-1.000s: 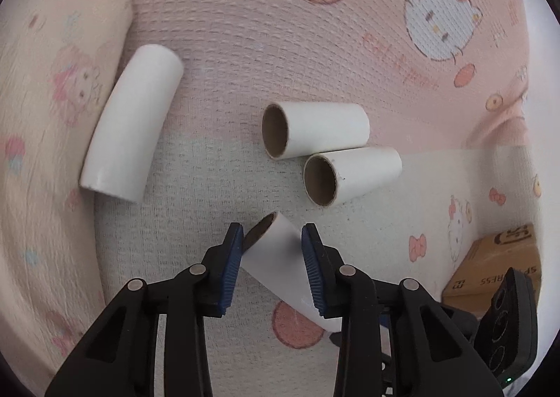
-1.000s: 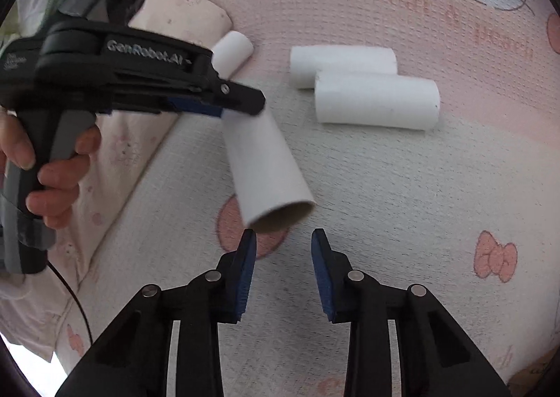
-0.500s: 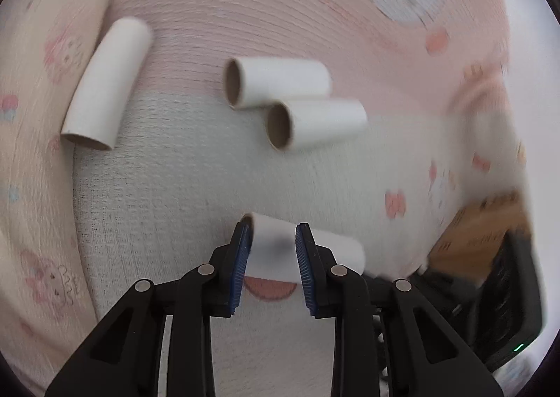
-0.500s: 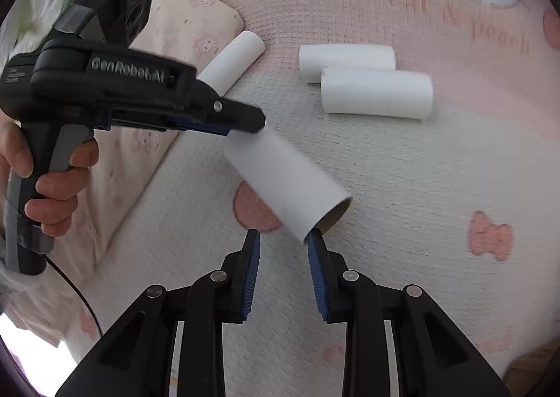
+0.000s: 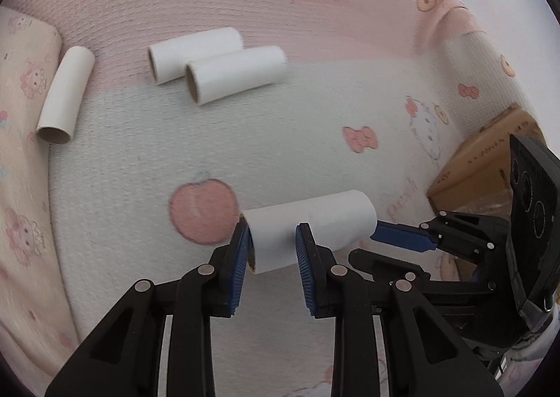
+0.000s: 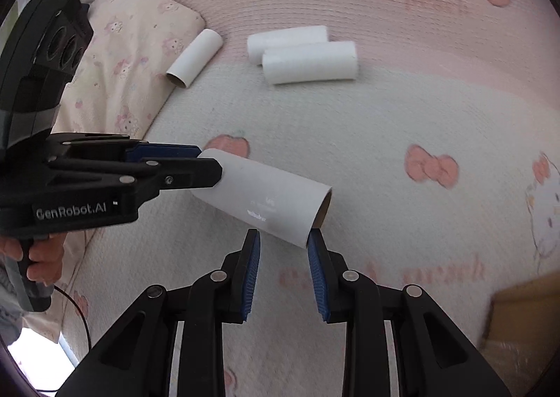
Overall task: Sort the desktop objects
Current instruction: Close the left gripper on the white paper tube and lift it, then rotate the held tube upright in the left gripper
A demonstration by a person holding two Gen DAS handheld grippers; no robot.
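Pinching one end of a white cardboard tube [image 6: 266, 194] with the left gripper [image 5: 272, 228], just after closing in, and now clamped tight on it. Held slantwise above the cartoon-printed blanket [image 6: 385, 124], brown open mouth turned toward the right gripper [image 6: 282, 234]. Flanking that mouth's lower rim with the right gripper's tips, narrowly parted; impossible to tell whether pressing or merely beside. Reads "GenRobot.AI" in white on the left gripper's black body, gripped from below by a hand [image 6: 38, 253]. Bears faint pale print on the tube's side, too small to read. Shows pink lettering across the blanket, too blurred to make out. Lying farther back on the blanket: two touching tubes [image 5: 238, 75] side by side, and a lone tube [image 5: 64, 96] against a pillow [image 6: 133, 47]. Printed cardboard box [image 5: 483, 166] at the edge, writing unreadable.
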